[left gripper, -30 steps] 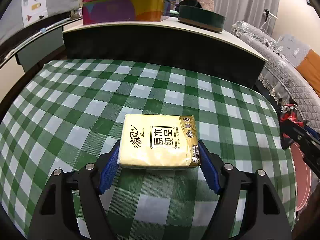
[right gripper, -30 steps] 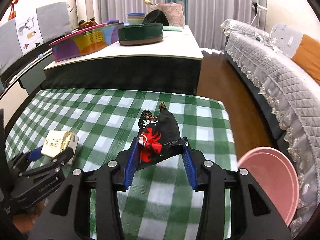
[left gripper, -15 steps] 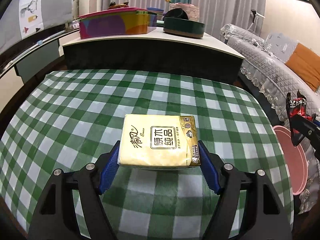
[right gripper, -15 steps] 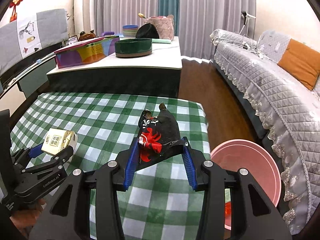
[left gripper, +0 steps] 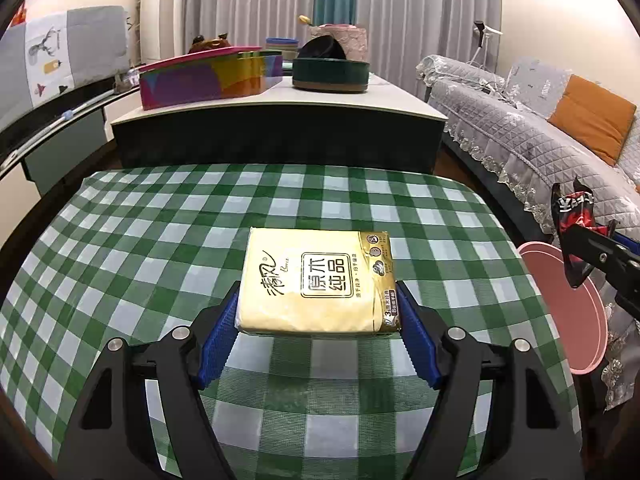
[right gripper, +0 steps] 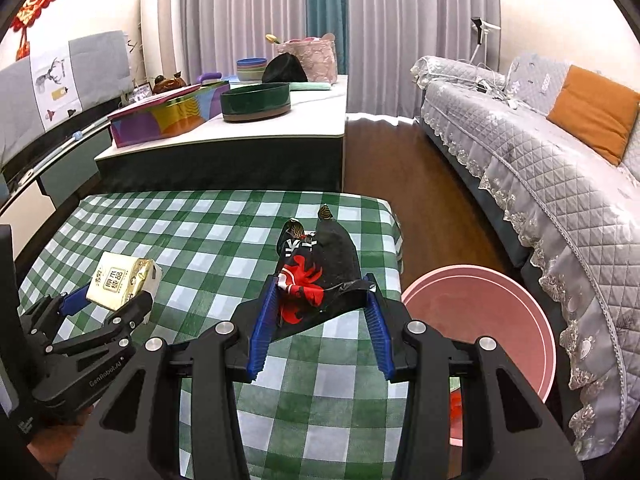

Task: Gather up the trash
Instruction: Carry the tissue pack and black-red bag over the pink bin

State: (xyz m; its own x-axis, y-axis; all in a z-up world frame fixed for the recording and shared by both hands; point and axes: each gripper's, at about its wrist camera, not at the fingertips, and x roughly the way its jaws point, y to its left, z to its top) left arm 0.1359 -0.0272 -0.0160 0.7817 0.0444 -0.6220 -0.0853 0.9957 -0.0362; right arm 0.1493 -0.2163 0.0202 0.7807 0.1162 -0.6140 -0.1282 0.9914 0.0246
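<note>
My left gripper point(left gripper: 318, 322) is shut on a yellow tissue pack point(left gripper: 318, 280) and holds it above the green checked table point(left gripper: 160, 240). It also shows in the right wrist view point(right gripper: 116, 304) with the tissue pack point(right gripper: 120, 282). My right gripper point(right gripper: 320, 320) is shut on a black and red snack wrapper point(right gripper: 320, 272), held above the table's right edge; the wrapper also shows in the left wrist view point(left gripper: 572, 216). A pink bin point(right gripper: 488, 320) stands on the floor right of the table, with something red inside.
A low white counter point(right gripper: 260, 128) behind the table carries a colourful tin box point(right gripper: 168, 116) and a dark green round tin point(right gripper: 256, 102). A grey quilted sofa point(right gripper: 540, 168) with an orange cushion runs along the right. Wooden floor lies between them.
Both grippers have risen and pulled back with their loads still held. The right gripper has moved toward the table's right edge, and more of the pink bin shows.
</note>
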